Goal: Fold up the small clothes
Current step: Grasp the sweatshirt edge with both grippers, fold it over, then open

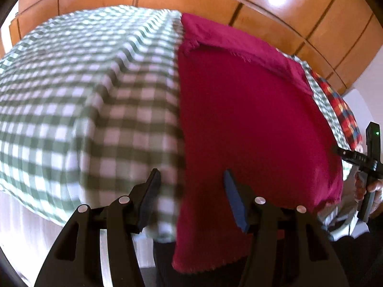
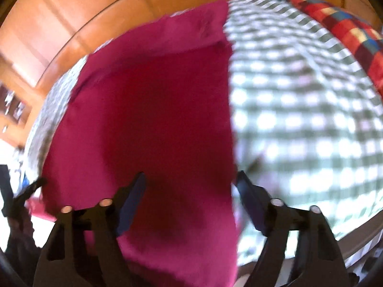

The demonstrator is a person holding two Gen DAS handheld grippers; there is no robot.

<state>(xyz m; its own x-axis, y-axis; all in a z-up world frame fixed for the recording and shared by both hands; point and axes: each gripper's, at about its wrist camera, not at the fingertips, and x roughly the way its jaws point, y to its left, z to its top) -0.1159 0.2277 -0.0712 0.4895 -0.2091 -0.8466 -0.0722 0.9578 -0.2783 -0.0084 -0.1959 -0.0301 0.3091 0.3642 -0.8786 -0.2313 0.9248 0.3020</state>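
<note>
A crimson cloth (image 1: 251, 110) lies flat on the green-and-white checked table cover (image 1: 83, 91), its near end hanging over the front edge. A narrow band is turned over along its far end. My left gripper (image 1: 192, 191) hovers open above the cloth's left edge, with nothing pinched between its fingers. In the right wrist view the same crimson cloth (image 2: 155, 110) fills the middle. My right gripper (image 2: 190, 191) is open above its near right edge, and the pads press on nothing. The right gripper's body (image 1: 369, 167), held by a hand, shows at the left wrist view's right border.
A red, yellow and blue plaid cloth (image 1: 344, 110) (image 2: 347, 31) lies on the table cover (image 2: 299, 107) past the crimson cloth's right side. Glossy wooden panels (image 1: 215, 0) stand behind the table. The table's front edge drops off just under both grippers.
</note>
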